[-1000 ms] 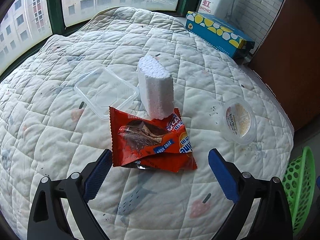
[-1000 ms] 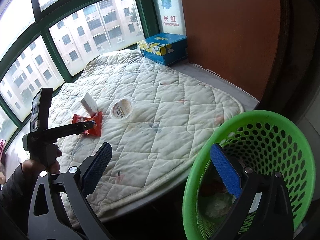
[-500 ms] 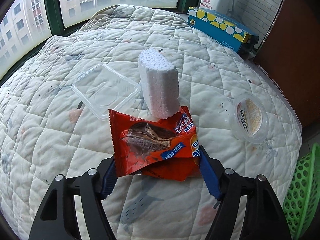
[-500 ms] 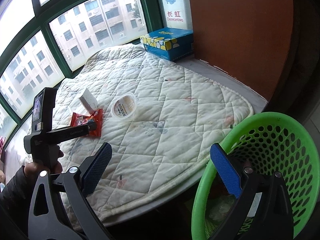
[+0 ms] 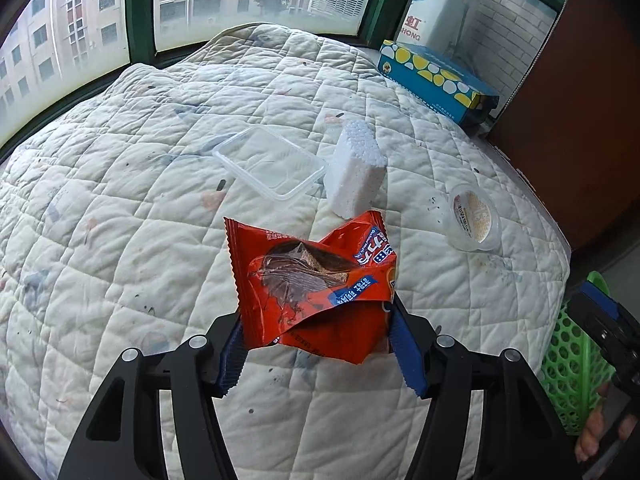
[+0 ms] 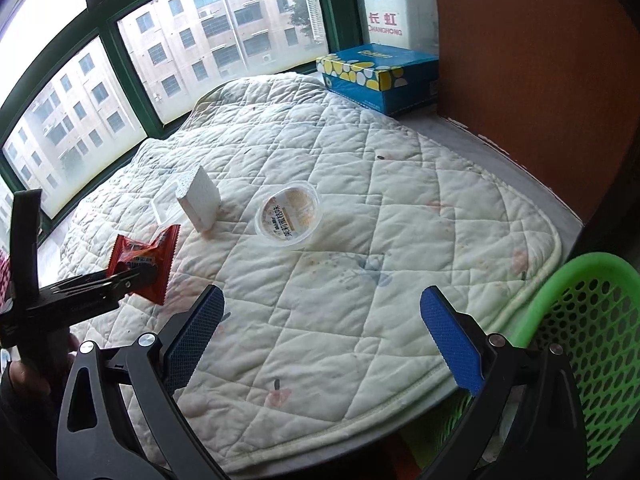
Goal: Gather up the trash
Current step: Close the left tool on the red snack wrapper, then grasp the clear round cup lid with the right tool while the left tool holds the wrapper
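My left gripper is shut on a red snack wrapper and holds it above the quilt; it also shows in the right wrist view. A white foam block, a clear plastic tray and a clear round cup lie on the white quilt. My right gripper is open and empty, over the quilt's near edge beside the green basket. The cup and foam block lie ahead of it.
A blue and yellow box stands at the far right corner by the brown wall. Windows run along the far side. The green basket stands below the quilt's right edge, with some trash inside.
My left gripper closed on the red wrapper and lifted it off the quilt. My right gripper moved left, from over the basket toward the quilt's edge.
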